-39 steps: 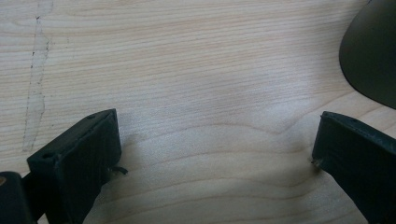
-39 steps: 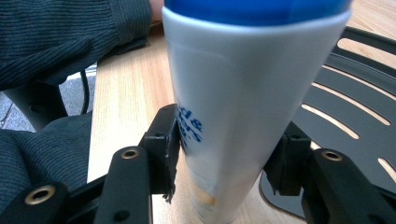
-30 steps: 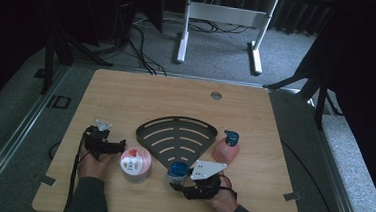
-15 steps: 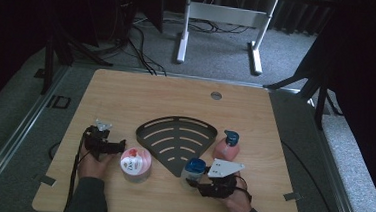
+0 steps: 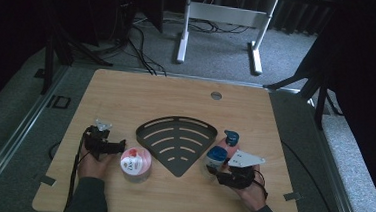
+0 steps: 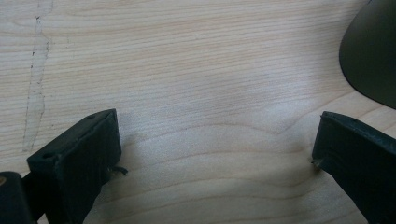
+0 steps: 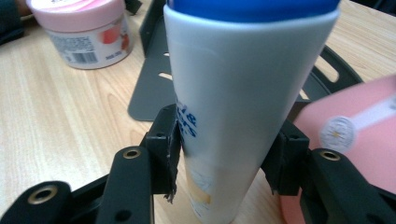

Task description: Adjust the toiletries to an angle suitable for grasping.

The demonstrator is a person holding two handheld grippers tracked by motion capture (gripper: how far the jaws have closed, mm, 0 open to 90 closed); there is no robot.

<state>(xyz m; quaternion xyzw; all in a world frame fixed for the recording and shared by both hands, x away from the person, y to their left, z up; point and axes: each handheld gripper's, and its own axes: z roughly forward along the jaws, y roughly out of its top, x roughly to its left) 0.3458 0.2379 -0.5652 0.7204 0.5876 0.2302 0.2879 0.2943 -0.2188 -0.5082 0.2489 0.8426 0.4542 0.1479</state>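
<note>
Bottle (image 7: 243, 107) is clamped between the pads of the right claw (image 7: 224, 163), which is clenched on its lower body; it is held upright at the right edge of the black rack (image 5: 178, 143), with a pink bottle (image 7: 355, 140) just beside it on the far side. In the high view the right claw (image 5: 221, 171) is seen near the right front of the tabletop (image 5: 176, 95). The left claw (image 6: 215, 154) is released, its jaws spread wide over bare wood with nothing between them, near the jar (image 5: 135, 161). One white bottle, one pink bottle, one jar and one rack are counted. The held bottle is white and smooth, tapering, topped by a blue cap, with blue lettering and a pale yellow patch low on its side.
</note>
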